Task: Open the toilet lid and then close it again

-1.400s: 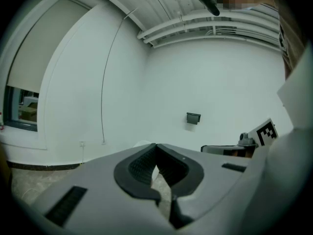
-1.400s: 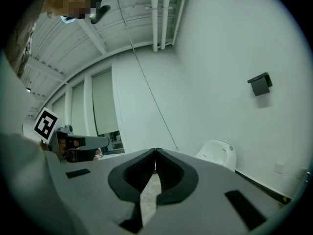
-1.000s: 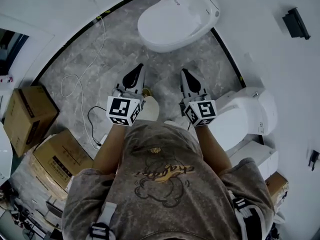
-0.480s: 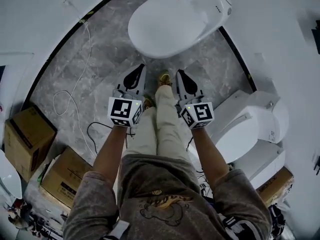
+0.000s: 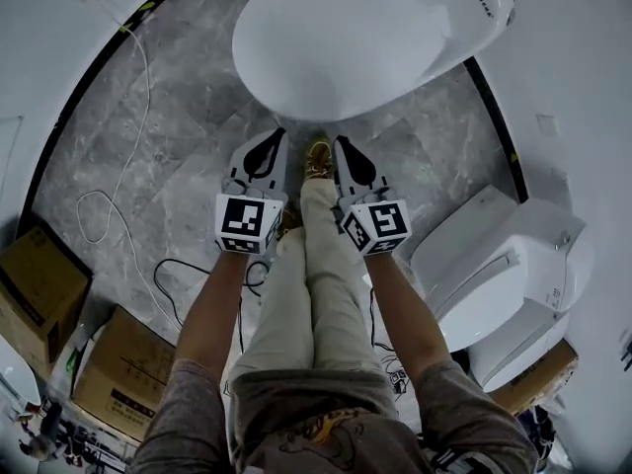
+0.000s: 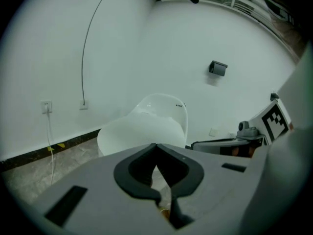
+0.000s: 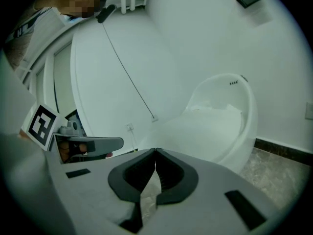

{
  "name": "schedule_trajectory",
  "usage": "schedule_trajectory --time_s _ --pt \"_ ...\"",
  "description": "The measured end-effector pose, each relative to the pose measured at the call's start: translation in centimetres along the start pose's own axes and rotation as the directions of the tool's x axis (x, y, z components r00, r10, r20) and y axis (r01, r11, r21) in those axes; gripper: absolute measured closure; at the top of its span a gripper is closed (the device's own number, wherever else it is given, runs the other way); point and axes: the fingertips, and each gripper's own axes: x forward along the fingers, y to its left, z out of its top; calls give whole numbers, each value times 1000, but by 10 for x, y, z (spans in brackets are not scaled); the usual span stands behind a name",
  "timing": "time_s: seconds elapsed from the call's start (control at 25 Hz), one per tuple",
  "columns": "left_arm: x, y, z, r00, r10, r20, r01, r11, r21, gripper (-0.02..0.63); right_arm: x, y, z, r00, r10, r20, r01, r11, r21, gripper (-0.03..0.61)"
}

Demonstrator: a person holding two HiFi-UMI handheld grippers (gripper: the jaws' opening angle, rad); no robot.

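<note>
Lying shut at top: white toilet lid (image 5: 365, 38). Pointing toward it side by side, jaws together, not touching it: left claw (image 5: 269, 141), right claw (image 5: 346, 148). Showing between them, over grey marble floor (image 5: 148, 156): shoe (image 5: 318, 156). Sitting at right: second white toilet (image 5: 513, 265). Resting at left: cardboard boxes (image 5: 123, 373), white cable (image 5: 128, 87).

Two toilets (image 5: 365, 38) (image 5: 499, 260); two grippers (image 5: 277, 134) (image 5: 341, 141); three cardboard boxes (image 5: 35, 289) (image 5: 123, 373) (image 5: 533, 378); two loose floor cables (image 5: 141, 77) (image 5: 158, 265).

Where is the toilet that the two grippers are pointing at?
In the head view the toilet is at the top middle. It stands on the grey floor, just ahead of the left gripper and the right gripper.
</note>
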Motion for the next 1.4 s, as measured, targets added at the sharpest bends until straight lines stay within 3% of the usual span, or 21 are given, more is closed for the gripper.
schedule_trajectory --time_s 0.24,0.44,1.0,1.4 --pt "46 14 -63 999 -17 -40 17 1000 2 604 37 -17 -55 999 25 -49 -25 1000 1 552" --pt "63 16 -89 998 -19 -64 18 1000 -13 604 53 -32 -74 998 27 -60 -26 1000 15 552" --pt "70 24 -91 999 -3 -43 1 999 -32 604 64 -32 -77 998 36 -53 -35 999 21 552" --pt "63 22 -72 999 -8 -40 6 999 -41 604 64 -25 -64 997 24 -71 -22 999 26 552"
